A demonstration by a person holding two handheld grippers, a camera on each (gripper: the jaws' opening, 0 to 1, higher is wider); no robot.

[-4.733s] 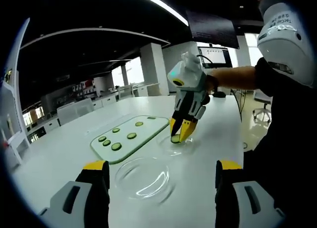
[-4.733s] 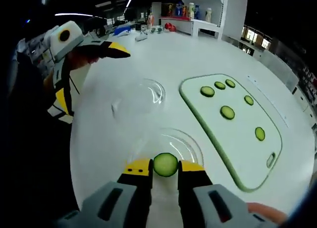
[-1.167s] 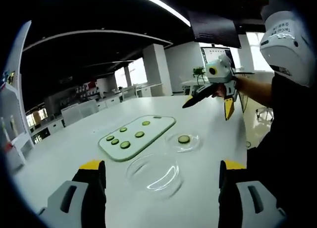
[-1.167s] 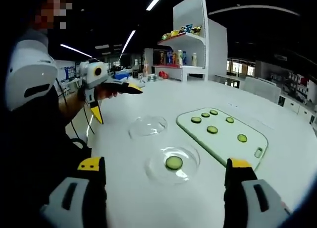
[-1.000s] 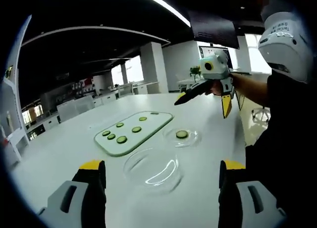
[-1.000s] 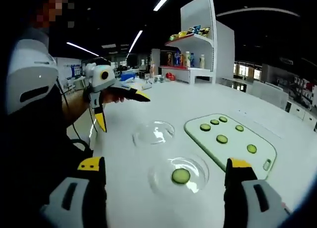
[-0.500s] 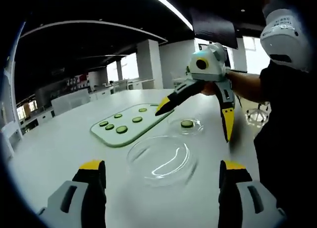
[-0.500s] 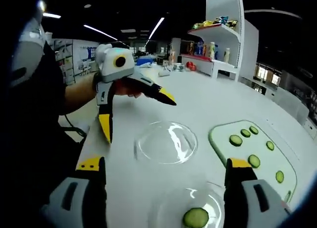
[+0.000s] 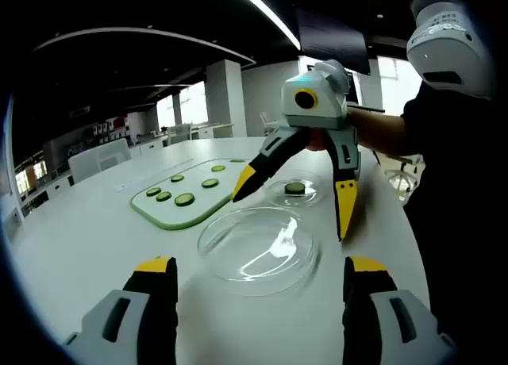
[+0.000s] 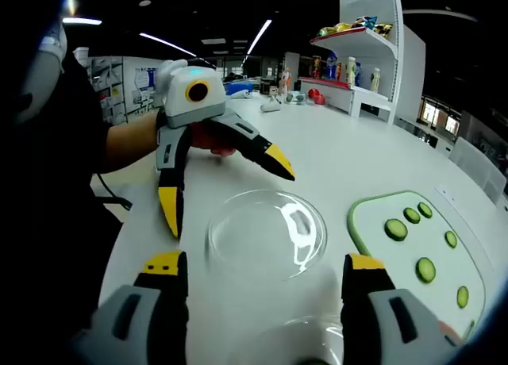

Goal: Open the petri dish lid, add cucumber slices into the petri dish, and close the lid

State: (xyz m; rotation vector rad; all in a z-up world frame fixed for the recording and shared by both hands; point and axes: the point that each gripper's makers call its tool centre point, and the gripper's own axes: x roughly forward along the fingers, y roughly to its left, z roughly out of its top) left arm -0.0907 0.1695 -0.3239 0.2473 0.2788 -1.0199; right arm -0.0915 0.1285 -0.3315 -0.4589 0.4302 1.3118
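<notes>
The tabletop (image 9: 79, 230) was plain white. The lid (image 9: 258, 250) and the petri dish (image 9: 294, 194) were clear glass with white glints. The cucumber slices (image 9: 184, 199) were green with darker rims, on a pale board (image 9: 159, 210) edged in green. Each tool was grey and black with yellow tips: left tool (image 10: 226, 186), right tool (image 9: 290, 202).

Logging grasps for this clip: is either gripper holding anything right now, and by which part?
Nothing is held. Both the left gripper and right gripper are open, hovering around the petri dish lid without touching it.
</notes>
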